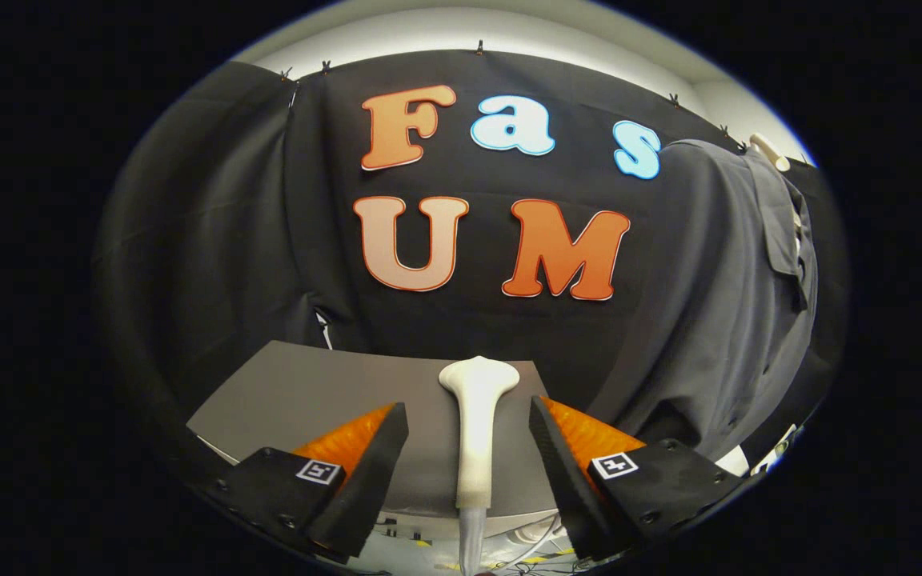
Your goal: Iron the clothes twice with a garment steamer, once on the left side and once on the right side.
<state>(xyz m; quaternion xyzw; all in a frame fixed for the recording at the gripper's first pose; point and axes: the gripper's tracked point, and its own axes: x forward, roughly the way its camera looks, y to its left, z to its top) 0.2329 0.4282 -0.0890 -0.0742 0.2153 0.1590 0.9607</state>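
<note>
Gripper view, lower centre of the frame: the gripper (469, 448) hangs spread wide, gripping nothing, its fingers either side of a white garment steamer (477, 432) lying on a grey table (309, 392). The steamer's slim, matte handle runs between them (neither finger touches it), flaring to a broad head beyond. A clean pickup likely means closing squarely on the handle's middle. Farther off, at right, a dark grey collared shirt (717, 304) hangs in soft folds on a pale hanger (769, 150).
</note>
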